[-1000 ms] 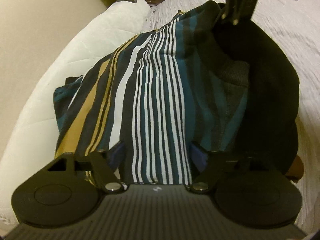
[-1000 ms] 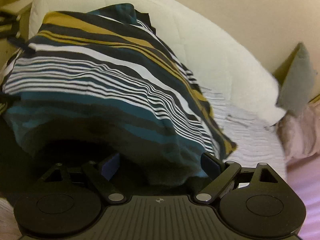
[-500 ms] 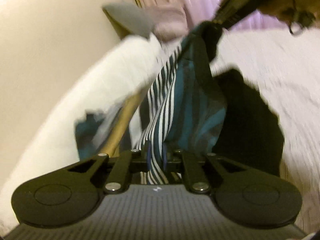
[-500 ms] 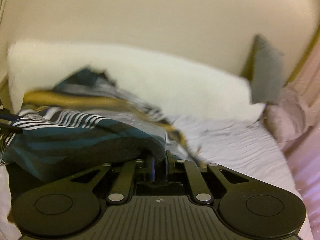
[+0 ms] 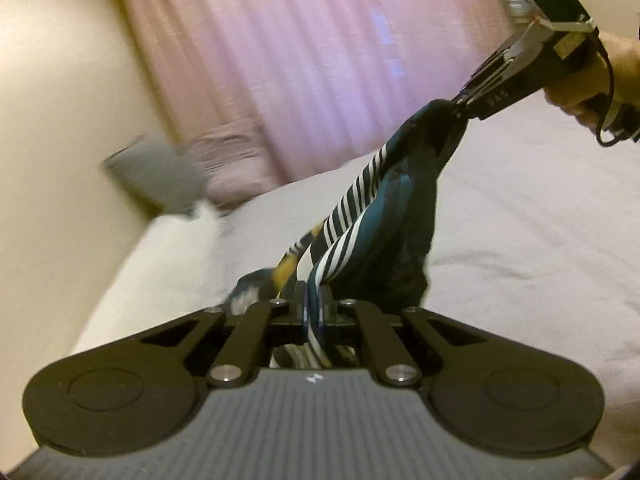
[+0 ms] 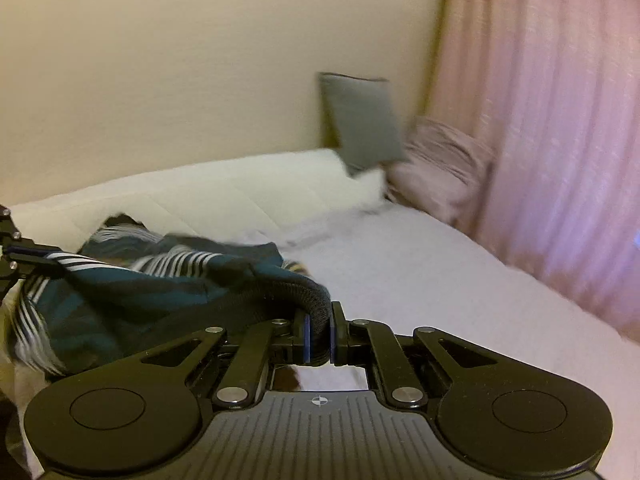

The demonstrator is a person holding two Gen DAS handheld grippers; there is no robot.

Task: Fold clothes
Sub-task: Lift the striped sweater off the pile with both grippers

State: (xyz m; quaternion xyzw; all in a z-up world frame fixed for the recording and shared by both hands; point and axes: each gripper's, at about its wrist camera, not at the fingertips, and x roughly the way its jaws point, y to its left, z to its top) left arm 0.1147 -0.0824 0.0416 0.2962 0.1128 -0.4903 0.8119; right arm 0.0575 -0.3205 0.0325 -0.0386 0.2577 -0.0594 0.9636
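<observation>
— Two grippers, one garment: what surface and room are these?

— A bed (image 5: 520, 240) under a pale, faintly ribbed cover fills the lower ground of both views. A cream wall (image 6: 180, 60) runs along its far side, with a long white quilted bolster (image 6: 220, 196) lying against it. A grey cushion (image 6: 360, 120) leans upright on the wall at the bolster's end, a bunched pinkish pillow (image 6: 440, 160) just beside it. Pink curtains (image 5: 320, 60) hang behind that corner.

— And the garment?

— A striped garment (image 5: 372, 216) in teal, black, white and mustard, lifted off the bed and strung between the two tools. Its long axis runs from the left gripper (image 5: 316, 316) at the bottom of the left view diagonally up and right to the right gripper (image 5: 460, 100), the loose dark body sagging below that line towards the cover.

— How do the fingers stand?

— Both pairs are closed on cloth. The left pinches a striped edge; in the right view the right gripper (image 6: 319, 336) clamps a thick, dark ribbed hem. A hand (image 5: 592, 80) grasps the right tool's handle.
</observation>
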